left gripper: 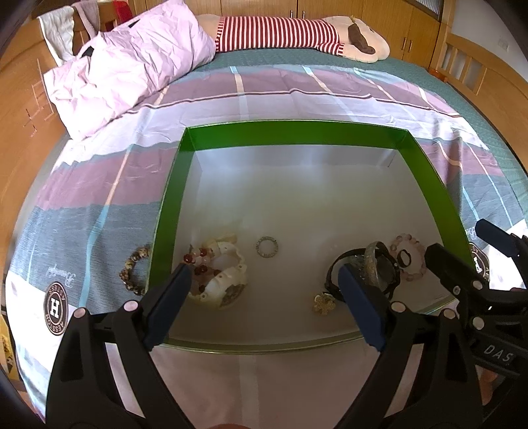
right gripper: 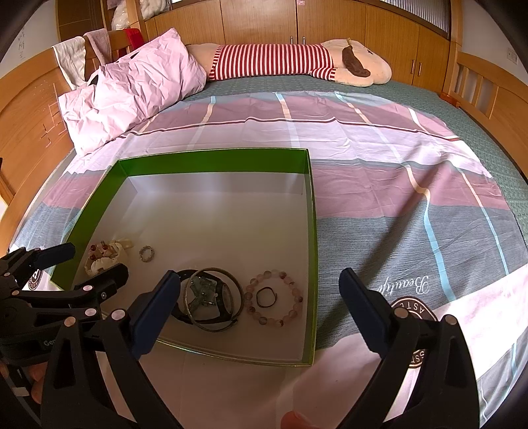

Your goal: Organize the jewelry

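A green-walled box (left gripper: 293, 133) (right gripper: 214, 160) with a white floor lies on the bed. Inside it are a white watch with red beads (left gripper: 219, 275) (right gripper: 105, 255), a small silver ring (left gripper: 266, 247) (right gripper: 147, 254), a dark watch with bangles (left gripper: 373, 267) (right gripper: 211, 298), a pink bead bracelet (left gripper: 409, 255) (right gripper: 274, 297) around a dark ring (right gripper: 264, 292), and a gold flower piece (left gripper: 323, 303). A brown bead bracelet (left gripper: 133, 269) lies on the sheet left of the box. My left gripper (left gripper: 264, 297) is open and empty above the box's near edge. My right gripper (right gripper: 257, 310) is open and empty over the box's near right corner.
The bed carries a striped sheet (right gripper: 396, 198), a pink pillow (left gripper: 125, 72) at far left and a striped plush toy (right gripper: 290, 62) at the far edge. Wooden cabinets (right gripper: 330, 23) line the back. The right gripper shows in the left wrist view (left gripper: 468, 264); the left gripper shows in the right wrist view (right gripper: 82, 267).
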Tool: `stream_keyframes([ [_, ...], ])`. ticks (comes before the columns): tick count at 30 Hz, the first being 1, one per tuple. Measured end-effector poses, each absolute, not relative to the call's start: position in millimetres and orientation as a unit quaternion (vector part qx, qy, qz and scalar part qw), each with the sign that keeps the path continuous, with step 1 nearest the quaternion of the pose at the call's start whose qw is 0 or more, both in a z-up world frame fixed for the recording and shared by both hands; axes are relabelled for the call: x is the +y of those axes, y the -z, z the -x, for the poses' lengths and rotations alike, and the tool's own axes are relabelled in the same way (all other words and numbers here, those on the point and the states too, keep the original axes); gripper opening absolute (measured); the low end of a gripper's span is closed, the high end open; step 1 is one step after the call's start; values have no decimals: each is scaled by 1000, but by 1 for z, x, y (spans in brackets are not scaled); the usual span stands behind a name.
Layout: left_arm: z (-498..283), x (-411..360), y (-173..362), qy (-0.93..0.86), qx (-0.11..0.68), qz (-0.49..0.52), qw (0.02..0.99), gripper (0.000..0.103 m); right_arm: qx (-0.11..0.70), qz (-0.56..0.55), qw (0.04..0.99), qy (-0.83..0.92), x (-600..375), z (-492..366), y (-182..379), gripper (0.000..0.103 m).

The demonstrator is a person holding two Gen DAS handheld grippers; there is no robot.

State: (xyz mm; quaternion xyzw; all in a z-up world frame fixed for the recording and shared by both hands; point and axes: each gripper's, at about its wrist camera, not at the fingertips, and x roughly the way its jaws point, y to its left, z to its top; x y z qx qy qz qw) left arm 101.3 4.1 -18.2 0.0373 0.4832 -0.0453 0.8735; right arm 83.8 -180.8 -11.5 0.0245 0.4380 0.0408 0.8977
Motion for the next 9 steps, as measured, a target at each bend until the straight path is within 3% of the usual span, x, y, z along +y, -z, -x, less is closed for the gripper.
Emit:
stream_keyframes([
  [9,-95,7,13,48,491,-46,869,92,437,-24,898,-48,-175,-79,13,97],
])
